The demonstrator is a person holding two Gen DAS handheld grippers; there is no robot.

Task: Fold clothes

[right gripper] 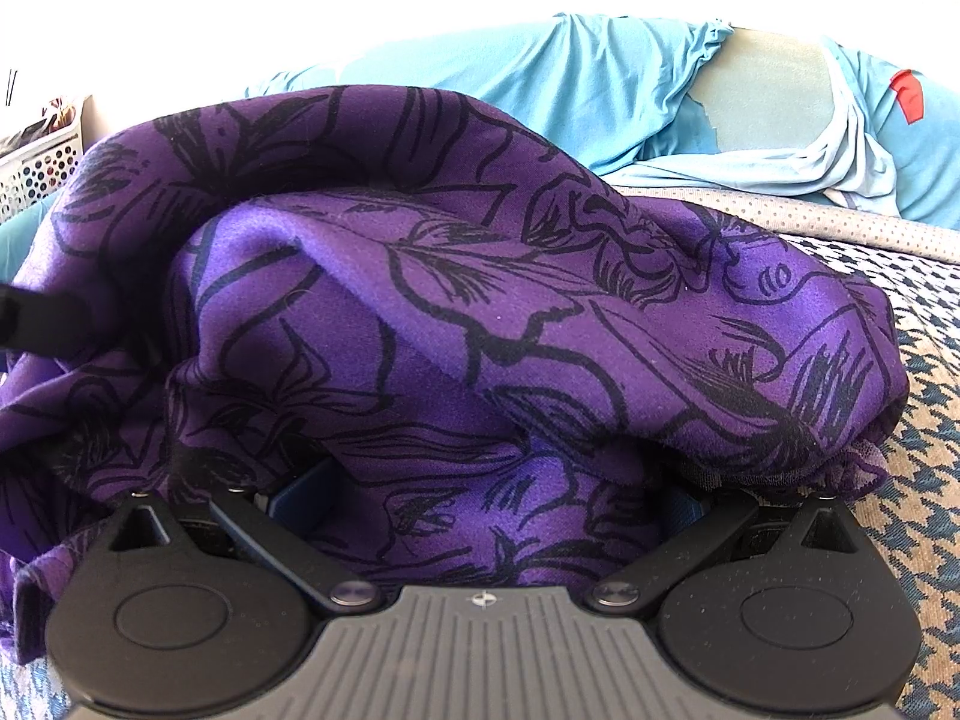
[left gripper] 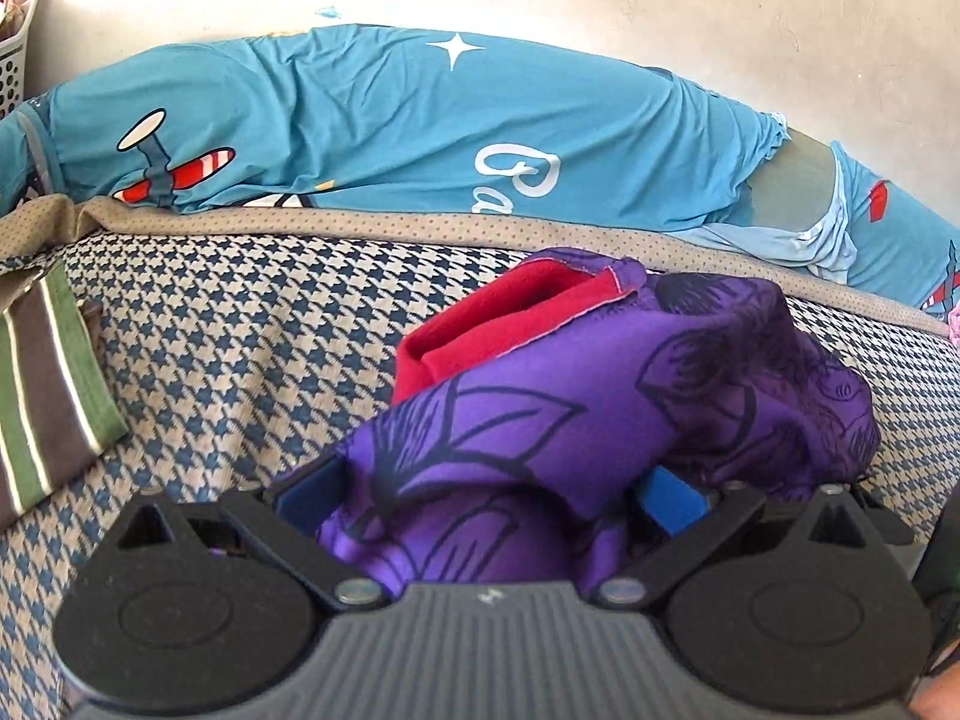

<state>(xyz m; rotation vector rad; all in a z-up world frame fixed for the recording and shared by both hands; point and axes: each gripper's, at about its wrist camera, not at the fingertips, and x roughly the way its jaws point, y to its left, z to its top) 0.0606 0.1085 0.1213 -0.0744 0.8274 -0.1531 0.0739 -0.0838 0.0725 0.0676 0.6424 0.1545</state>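
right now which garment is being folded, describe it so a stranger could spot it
On the houndstooth bedcover, in front of the long blue pillow, lies a bunched purple garment. Unlike the striped green cloth nearby, it has black flower outlines and a red lining.

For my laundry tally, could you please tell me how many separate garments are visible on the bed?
3: a purple floral garment at the left claw, a red garment tucked behind it, and a green striped one at the left edge. More may be hidden.
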